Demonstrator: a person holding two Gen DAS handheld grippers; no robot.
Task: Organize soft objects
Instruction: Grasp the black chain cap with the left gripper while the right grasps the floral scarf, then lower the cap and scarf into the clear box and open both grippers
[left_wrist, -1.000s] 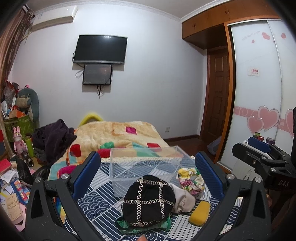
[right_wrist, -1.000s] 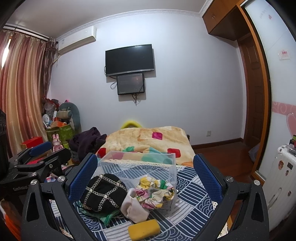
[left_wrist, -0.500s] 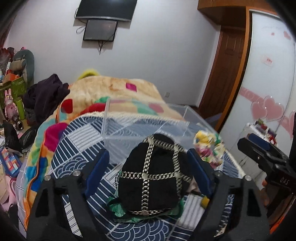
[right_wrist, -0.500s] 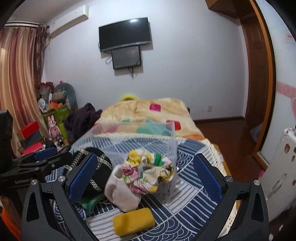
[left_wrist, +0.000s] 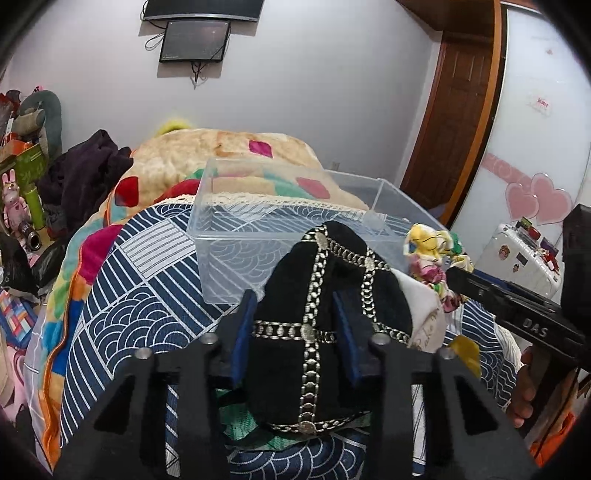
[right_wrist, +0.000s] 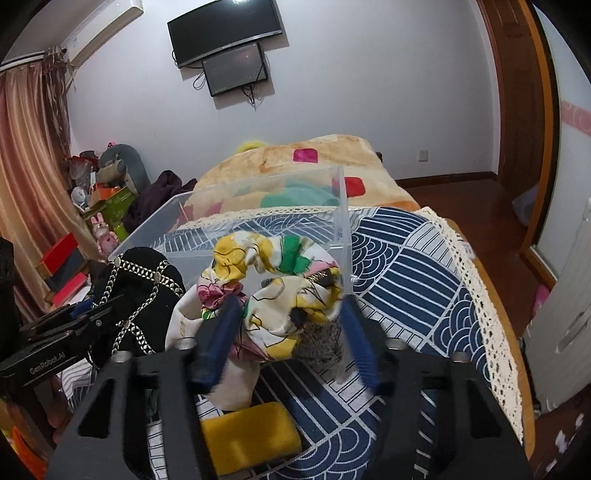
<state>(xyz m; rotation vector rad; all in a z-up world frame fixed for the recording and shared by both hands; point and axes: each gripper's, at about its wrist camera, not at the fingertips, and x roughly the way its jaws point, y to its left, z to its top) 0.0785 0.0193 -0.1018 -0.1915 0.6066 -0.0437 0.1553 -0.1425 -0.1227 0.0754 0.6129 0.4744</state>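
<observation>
A black hat with silver chain trim (left_wrist: 325, 325) lies on the blue patterned bedspread in front of a clear plastic box (left_wrist: 258, 225). My left gripper (left_wrist: 295, 332) has closed its blue pads on the hat. A floral fabric piece (right_wrist: 273, 280) lies beside the box (right_wrist: 258, 206), with a cream cloth (right_wrist: 236, 384) under it. My right gripper (right_wrist: 284, 332) has its pads on both sides of the floral fabric, pressing on it. A yellow sponge (right_wrist: 251, 435) lies below the right gripper. The hat also shows in the right wrist view (right_wrist: 140, 288).
A green cloth (left_wrist: 251, 432) lies under the hat. A patchwork blanket (left_wrist: 221, 155) covers the far bed. Dark clothes (left_wrist: 81, 173) and toys pile at the left. A wardrobe with pink hearts (left_wrist: 535, 199) and a wooden door stand at the right.
Both grippers moved forward and down and narrowed. The left one closed on the black hat; the right one closed around the floral fabric.
</observation>
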